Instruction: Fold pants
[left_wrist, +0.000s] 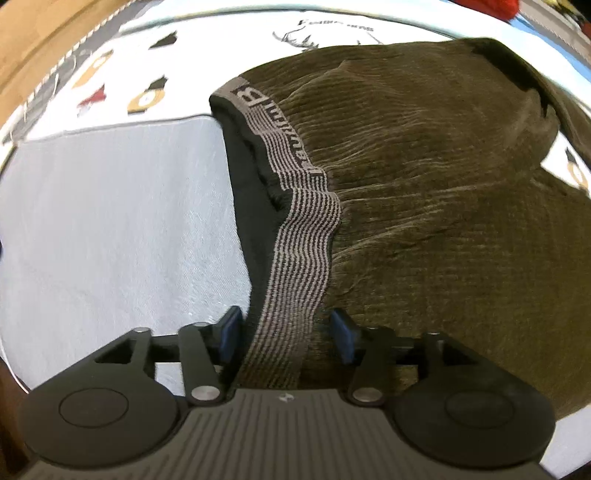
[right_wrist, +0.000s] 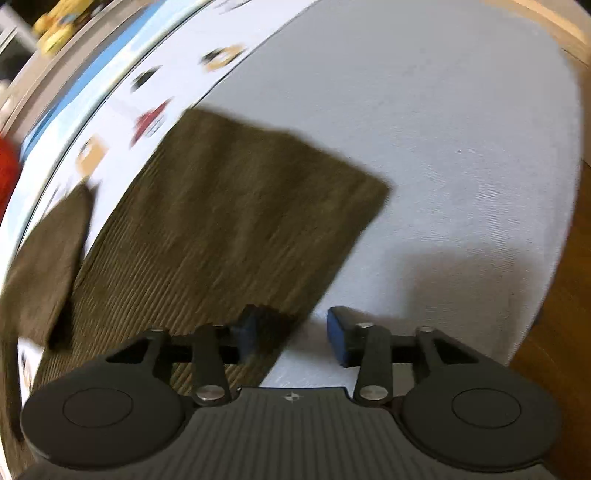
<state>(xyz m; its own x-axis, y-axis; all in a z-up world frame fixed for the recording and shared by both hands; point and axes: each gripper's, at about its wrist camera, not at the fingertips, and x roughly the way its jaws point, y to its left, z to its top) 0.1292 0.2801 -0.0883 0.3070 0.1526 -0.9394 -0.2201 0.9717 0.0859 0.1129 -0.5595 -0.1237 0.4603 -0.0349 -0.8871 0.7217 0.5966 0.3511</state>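
Olive corduroy pants lie on a white towel spread over a printed sheet on what looks like a bed. The left tool stands open astride the striped waistband, pads clear of the cloth. The right tool stands partly open over a leg's edge, gripping nothing; that view is blurred. The fold appears barely begun. A clean step would call for each tool to pinch through every layer at waistband and leg edge, then lift together so the cloth carries over flat. The waistband bears woven lettering beginning with a "B"; the rest is unreadable.
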